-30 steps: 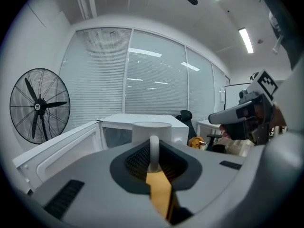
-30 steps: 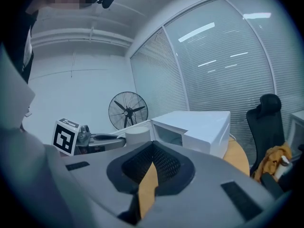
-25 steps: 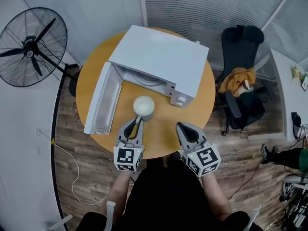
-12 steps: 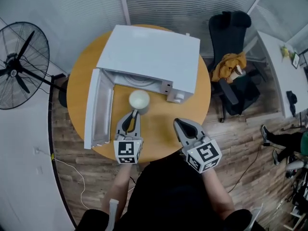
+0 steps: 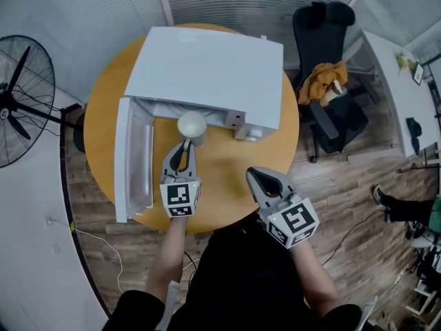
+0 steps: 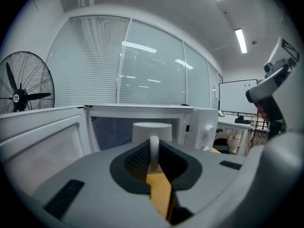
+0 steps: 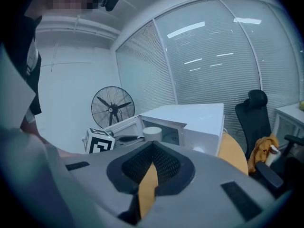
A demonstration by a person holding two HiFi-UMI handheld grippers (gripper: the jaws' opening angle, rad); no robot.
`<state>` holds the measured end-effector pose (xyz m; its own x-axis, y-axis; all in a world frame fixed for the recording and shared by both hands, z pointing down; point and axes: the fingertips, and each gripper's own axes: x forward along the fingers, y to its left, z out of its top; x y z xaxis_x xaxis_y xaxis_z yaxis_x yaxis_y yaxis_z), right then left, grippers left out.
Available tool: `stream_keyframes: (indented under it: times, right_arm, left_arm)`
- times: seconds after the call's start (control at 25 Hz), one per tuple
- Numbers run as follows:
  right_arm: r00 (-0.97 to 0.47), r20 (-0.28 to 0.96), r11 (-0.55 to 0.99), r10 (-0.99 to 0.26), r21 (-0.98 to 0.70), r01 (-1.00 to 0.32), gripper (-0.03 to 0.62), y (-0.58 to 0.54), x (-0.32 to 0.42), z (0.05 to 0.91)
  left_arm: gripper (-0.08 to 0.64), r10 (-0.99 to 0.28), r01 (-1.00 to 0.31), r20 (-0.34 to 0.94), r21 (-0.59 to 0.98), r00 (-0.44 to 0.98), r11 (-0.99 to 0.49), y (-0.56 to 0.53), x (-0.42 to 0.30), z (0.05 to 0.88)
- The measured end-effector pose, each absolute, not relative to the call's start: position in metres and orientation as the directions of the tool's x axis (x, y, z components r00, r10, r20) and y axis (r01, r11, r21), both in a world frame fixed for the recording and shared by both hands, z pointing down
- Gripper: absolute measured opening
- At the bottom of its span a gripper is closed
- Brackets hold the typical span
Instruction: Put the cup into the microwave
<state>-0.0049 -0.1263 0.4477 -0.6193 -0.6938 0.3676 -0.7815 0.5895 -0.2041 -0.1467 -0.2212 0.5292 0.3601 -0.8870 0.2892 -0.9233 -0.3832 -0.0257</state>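
Note:
A white cup hangs at the mouth of the white microwave, whose door stands swung open to the left. My left gripper is shut on the cup's handle. In the left gripper view the cup shows just past the jaws, its handle pinched between them, with the open cavity behind it. My right gripper is shut on nothing, held over the table's near edge to the right. In the right gripper view the cup and microwave are ahead.
The microwave stands on a round wooden table. A standing fan is at the left. A black office chair with an orange cloth sits at the right, beside a white desk. A cable lies on the wooden floor.
My left gripper has carried the cup forward from the table's middle to the microwave's opening. The right gripper has stayed near the table's front edge.

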Motion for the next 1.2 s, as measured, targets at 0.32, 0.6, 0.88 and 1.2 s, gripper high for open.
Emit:
stream_keyframes:
  times: [0.32,0.6,0.88,1.2]
  right_arm:
    - [-0.616,0.395,0.586,-0.681,-0.211,-0.783,0.009,-0.132,-0.012,0.456]
    - [-0.612,0.421,0.579,-0.67,-0.22,-0.785,0.009,-0.138,-0.015,0.466]
    - [-0.604,0.44,0.569,-0.665,-0.225,-0.791,0.009,-0.139,-0.015,0.471]
    - [-0.61,0.446,0.572,-0.655,-0.235,-0.786,0.009,-0.142,-0.02,0.472]
  left_arm:
    - [0.034,-0.89,-0.92,0.276,-0.048,0.362,-0.389,-0.251,-0.142,0.553]
    - [0.034,-0.89,-0.921,0.281,-0.048,0.36,-0.388,-0.275,-0.145,0.573]
    - [0.034,-0.894,-0.927,0.28,-0.033,0.351,-0.374,-0.292,-0.147,0.586]
    - [0.034,-0.9,-0.933,0.273,-0.019,0.34,-0.359,-0.308,-0.147,0.595]
